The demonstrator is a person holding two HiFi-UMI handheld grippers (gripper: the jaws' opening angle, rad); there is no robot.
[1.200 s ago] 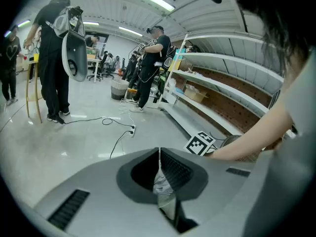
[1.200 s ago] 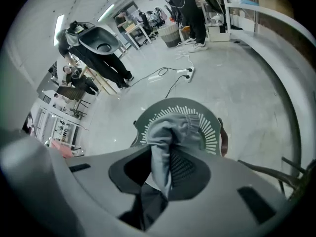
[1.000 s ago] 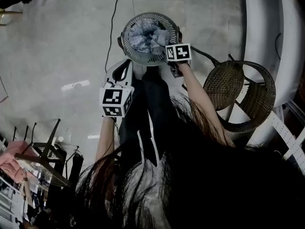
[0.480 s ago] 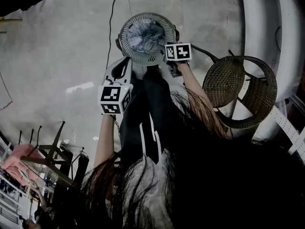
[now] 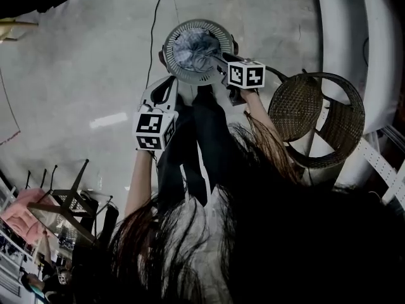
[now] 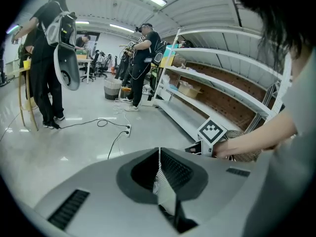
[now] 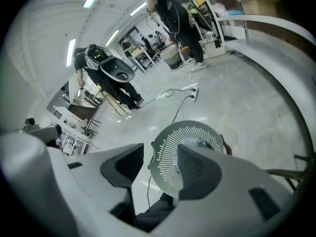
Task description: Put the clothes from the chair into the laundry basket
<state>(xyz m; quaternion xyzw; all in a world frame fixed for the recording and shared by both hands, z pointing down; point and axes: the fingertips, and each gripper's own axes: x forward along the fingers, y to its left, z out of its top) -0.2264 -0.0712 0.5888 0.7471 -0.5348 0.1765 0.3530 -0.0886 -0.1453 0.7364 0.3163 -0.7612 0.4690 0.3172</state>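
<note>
Head view: the laundry basket stands on a smooth grey floor. It is round and pale, with a slotted plastic wall. The clothes, a crumpled bluish-grey heap of soft fabric, lie inside it. The chair is to the right of the basket and apart from it. It has a rounded woven wicker shell on a dark frame, and its seat is bare. The right gripper sits at the basket's near right rim, with its marker cube just behind. The left gripper is lower in the picture, beside the person's dark trousers and short of the basket. A thin dark cable runs across the floor to the basket's left.

Left gripper view: the left gripper is clenched. Its two ribbed dark pads meet along a thin line, and nothing shows between them. Beyond them are glossy floor and long metal shelves.

Right gripper view: the right gripper is released, with its jaws well apart and gripping nothing. Through the gap the basket shows below, its wall cut by fine radial slots. The clothes are bunched inside it, partly hidden behind the right-hand pad.
</note>
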